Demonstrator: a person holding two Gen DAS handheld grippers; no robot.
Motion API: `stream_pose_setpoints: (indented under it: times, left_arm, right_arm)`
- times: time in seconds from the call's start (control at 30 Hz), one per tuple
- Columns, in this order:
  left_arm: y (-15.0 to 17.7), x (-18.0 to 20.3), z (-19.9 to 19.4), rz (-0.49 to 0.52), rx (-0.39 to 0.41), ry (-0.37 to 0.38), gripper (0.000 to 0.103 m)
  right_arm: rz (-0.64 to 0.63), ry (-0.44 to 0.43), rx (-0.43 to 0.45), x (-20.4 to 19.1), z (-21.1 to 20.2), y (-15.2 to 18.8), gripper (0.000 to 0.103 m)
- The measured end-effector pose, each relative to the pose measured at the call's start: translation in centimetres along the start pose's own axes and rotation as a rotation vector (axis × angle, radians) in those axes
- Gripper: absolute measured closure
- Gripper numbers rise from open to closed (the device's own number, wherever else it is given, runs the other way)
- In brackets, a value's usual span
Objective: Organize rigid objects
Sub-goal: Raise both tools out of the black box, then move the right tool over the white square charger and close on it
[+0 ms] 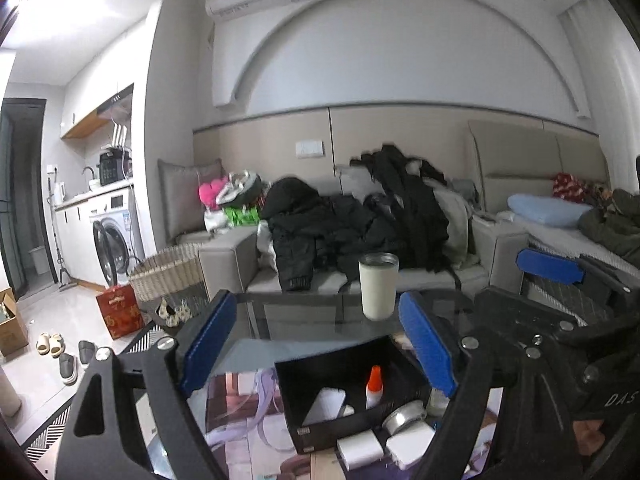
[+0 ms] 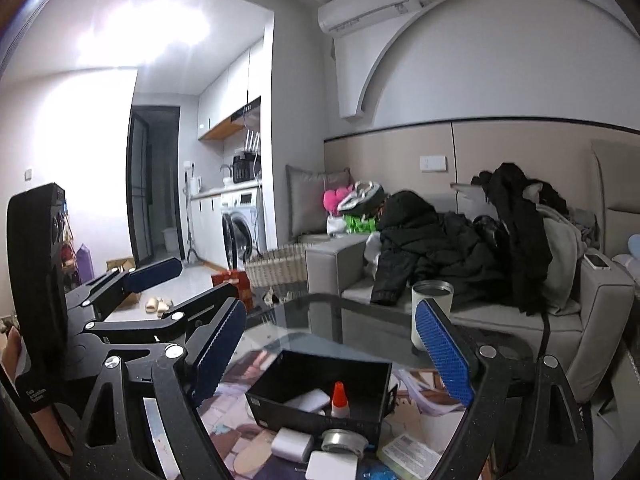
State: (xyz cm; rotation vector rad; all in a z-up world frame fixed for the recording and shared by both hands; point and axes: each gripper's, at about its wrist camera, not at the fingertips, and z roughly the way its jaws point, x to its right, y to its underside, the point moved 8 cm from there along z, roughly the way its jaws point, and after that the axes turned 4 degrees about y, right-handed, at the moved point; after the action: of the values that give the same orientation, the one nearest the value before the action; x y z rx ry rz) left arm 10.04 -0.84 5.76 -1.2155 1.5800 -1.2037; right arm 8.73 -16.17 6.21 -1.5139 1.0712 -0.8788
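Both tools (image 1: 320, 344) (image 2: 340, 356) gape empty above the black box (image 1: 344, 368).

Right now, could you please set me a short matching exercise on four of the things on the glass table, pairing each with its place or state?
Things:
1. glue bottle
2. white tumbler
3. round metal tin
4. white charger

Places or states:
A. standing alone at the table's far edge
B. upright inside the black box
C. flat on the table in front of the box
D. tilted against the box's near wall, outside it

Pairs: 1-B, 2-A, 3-D, 4-C
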Motion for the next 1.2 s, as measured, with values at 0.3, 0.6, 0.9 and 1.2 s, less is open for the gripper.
stream_pose_setpoints:
  times: [0.3, 0.6, 0.9, 1.2]
  left_arm:
    - [7.7, -0.4, 6.5, -0.020, -0.368, 0.016, 0.019]
    - [16.6, -0.4, 10.5, -0.109, -0.718, 0.031, 0.019]
    - [16.6, -0.3, 9.2, -0.081, -0.713, 0.036, 0.019]
    - [15.8, 0.2, 9.1, -0.074, -0.704, 0.076, 0.019]
  right_arm:
    - [0.034, 0.037, -0.339, 2.2, 6.6, 8.0, 0.015]
    - [0.041, 0.001, -0.623, 2.3, 10.5, 17.0, 0.019]
    - [-0.002, -0.059, -0.728, 0.0, 11.7, 20.9, 0.027]
    - [0.003, -0.062, -0.785, 0.1, 11.7, 22.0, 0.046]
